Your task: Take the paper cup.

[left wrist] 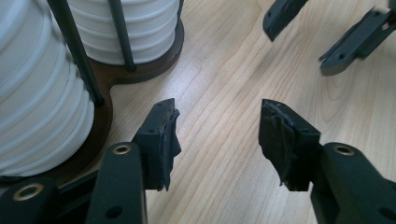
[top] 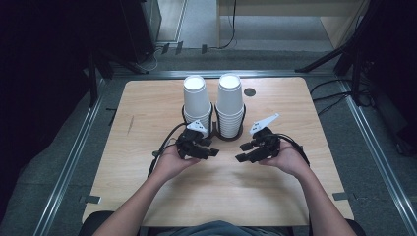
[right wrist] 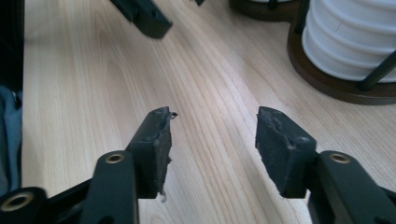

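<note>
The cup stacks [top: 214, 105] stand just beyond both empty, parted tools.

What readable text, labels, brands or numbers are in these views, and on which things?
None readable.
White paper cup stacks: plain, no print.
Dark wooden cup holder base: no marking.
Light wooden table: no label; the dark round spot carries no text.
Black gripper jaws: unmarked.

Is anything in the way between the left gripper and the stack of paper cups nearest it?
Only the holder's thin black rods cross in front of the left cup stack. Bare table lies ahead of the left gripper; its jaws stand apart, with nothing between them.
</note>
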The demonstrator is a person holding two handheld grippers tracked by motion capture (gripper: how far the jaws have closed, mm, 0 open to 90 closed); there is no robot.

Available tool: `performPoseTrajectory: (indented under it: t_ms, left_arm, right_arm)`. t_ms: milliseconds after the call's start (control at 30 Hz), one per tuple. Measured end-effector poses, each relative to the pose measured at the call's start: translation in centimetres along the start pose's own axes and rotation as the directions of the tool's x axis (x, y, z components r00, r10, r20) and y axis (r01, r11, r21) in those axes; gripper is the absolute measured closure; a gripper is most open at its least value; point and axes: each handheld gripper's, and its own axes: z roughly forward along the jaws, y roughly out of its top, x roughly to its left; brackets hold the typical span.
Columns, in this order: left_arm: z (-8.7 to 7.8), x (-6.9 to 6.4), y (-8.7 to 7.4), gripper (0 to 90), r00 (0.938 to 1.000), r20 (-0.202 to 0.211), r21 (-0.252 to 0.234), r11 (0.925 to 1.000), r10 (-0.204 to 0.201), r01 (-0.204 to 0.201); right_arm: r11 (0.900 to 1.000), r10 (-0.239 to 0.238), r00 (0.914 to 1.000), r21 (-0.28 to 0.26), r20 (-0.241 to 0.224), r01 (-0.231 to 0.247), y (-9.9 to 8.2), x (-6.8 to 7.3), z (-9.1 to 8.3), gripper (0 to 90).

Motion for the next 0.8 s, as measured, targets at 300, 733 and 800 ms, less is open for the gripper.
performPoseTrajectory:
  t_ms: [300, 733, 800]
  left_arm:
    - [-0.4, -0.2, 0.4, 54.3, 1.0, 0.0, -0.017, 0.9999, -0.003, 0.003]
    - [-1.3, -0.3, 3.3, 67.6, 0.9997, -0.02, -0.039, 0.9992, -0.012, 0.011]
    - [-1.4, -0.3, 3.7, 69.9, 0.9997, -0.019, -0.042, 0.999, -0.016, 0.015]
  right_arm:
    - [0.9997, -0.018, 0.9994, -0.014, 0.03, 0.018, 0.3, 0.0, -0.6, 42.3]
    - [0.9991, -0.025, 0.997, -0.033, 0.073, 0.028, 2.4, 0.1, -2.8, 38.5]
    - [0.999, -0.02, 0.9969, -0.039, 0.077, 0.023, 2.7, -0.1, -3.2, 37.9]
